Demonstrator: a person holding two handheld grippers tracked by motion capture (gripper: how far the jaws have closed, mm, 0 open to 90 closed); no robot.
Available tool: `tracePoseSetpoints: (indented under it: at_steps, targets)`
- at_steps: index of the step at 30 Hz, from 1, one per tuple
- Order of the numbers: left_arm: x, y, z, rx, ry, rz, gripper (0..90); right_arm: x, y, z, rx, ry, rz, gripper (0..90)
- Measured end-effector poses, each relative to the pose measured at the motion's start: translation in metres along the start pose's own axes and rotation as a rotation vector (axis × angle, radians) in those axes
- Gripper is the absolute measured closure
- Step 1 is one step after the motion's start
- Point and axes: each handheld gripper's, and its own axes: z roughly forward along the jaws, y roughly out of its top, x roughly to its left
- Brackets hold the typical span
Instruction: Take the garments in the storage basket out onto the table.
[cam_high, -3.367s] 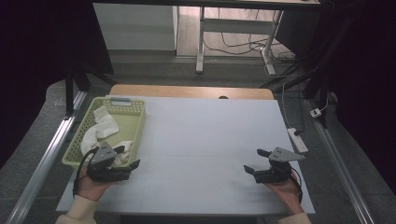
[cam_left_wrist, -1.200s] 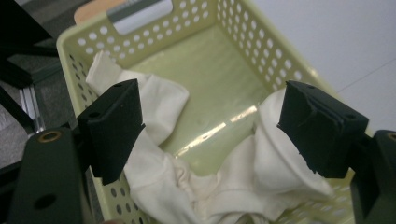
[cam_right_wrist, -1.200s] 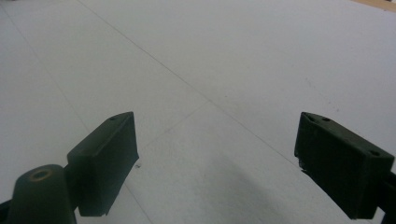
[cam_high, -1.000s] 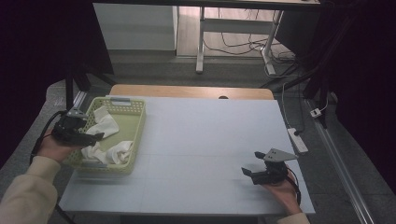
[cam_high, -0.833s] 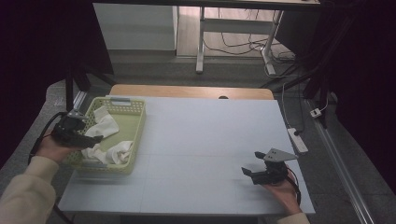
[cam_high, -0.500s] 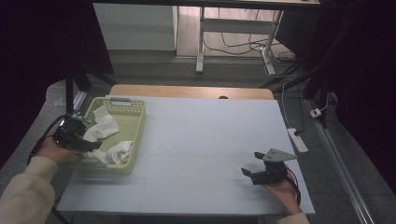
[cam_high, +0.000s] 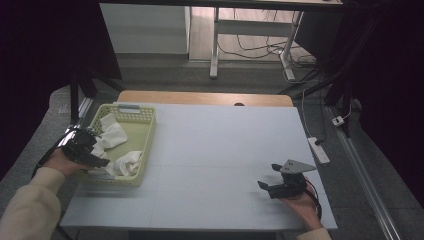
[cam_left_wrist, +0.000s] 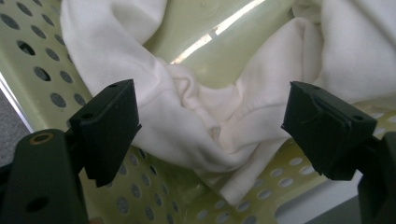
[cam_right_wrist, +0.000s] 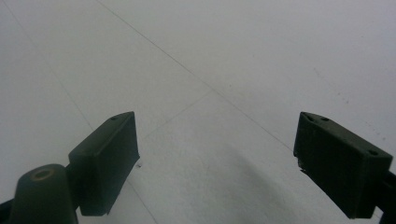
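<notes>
Left hand-held gripper (cam_left_wrist: 205, 135), jaws spread, hovers over the white cloth (cam_left_wrist: 196, 116) in the yellow-green basket (cam_high: 142, 137); reach step, closing on a fold likely comes next.

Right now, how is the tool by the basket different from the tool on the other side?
The left tool reaches into the pale green perforated plastic basket, with white crumpled cloth between its jaws; the right tool hovers over the bare white table, with nothing between its jaws. Both are black and open wide.
</notes>
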Motion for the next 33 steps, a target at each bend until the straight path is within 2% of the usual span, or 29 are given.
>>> tracePoseSetpoints:
  at_steps: [8, 14, 24, 28, 33]
  targets:
    - [0.0, 0.0, 0.012, 0.052, -0.017, -0.008, 20.8, 0.0, 0.0, 0.001, 0.017, 0.0, -0.002, 14.3]
    - [0.001, 0.003, 0.015, 0.087, -0.024, -0.016, 22.7, 0.0, -0.001, 0.001, 0.018, -0.001, -0.001, 14.4]
    - [-0.001, 0.007, 0.025, 0.148, -0.008, -0.005, 27.5, 0.0, -0.001, 0.001, 0.022, -0.004, -0.007, 14.4]
    - [-0.002, 0.009, 0.028, 0.175, 0.0, 0.005, 32.7, -0.001, -0.001, 0.001, 0.02, -0.008, -0.006, 14.4]
    - [-0.003, 0.011, 0.033, 0.186, 0.003, -0.004, 41.3, 0.0, -0.001, 0.001, 0.023, -0.007, -0.006, 14.4]
